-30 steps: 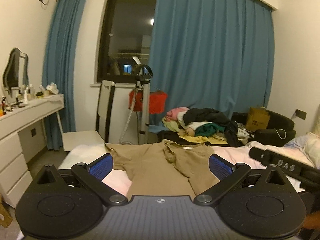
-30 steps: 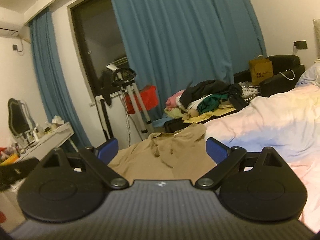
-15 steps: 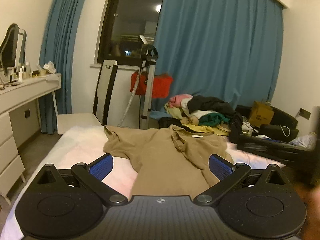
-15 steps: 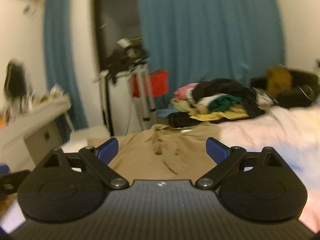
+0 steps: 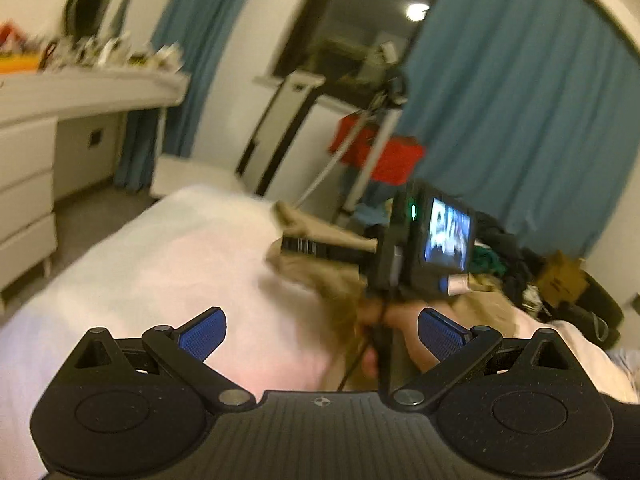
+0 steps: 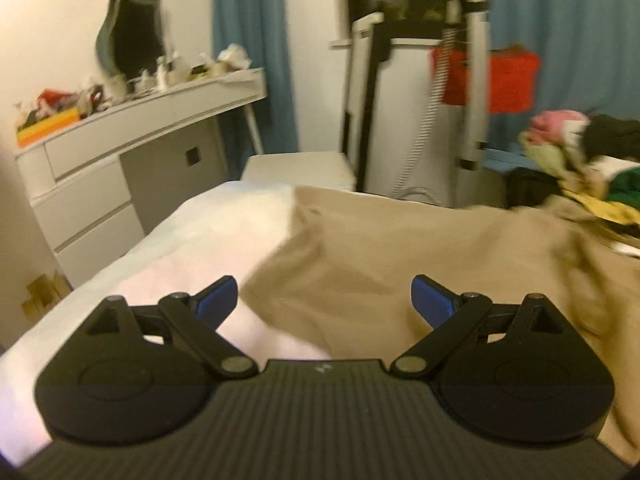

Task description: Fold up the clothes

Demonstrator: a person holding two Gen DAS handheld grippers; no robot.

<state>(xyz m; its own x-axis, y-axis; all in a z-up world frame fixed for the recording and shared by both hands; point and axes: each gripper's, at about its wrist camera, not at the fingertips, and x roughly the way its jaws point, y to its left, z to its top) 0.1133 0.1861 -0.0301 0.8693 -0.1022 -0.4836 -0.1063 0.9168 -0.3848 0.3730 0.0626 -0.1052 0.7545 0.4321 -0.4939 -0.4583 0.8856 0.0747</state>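
Note:
A tan shirt (image 6: 420, 248) lies spread on the white bed (image 6: 192, 248), crumpled toward the right. My right gripper (image 6: 324, 300) is open and empty, low over the shirt's near left edge. My left gripper (image 5: 322, 330) is open and empty above the bed. In the left wrist view the right gripper's body with its lit camera screen (image 5: 444, 236) and the holding hand (image 5: 404, 320) hover over the blurred shirt (image 5: 320, 276), hiding much of it.
A white dresser (image 6: 132, 140) with clutter and a mirror (image 6: 132, 40) stands left of the bed. A white chair (image 6: 360, 120), a tripod, a red cloth (image 6: 492, 76) and blue curtains are beyond. A pile of clothes (image 6: 580, 152) lies at the far right.
Both grippers swung left and dipped toward the bed. The right gripper moved in over the shirt's left part and now crosses the left wrist view. Both stay open.

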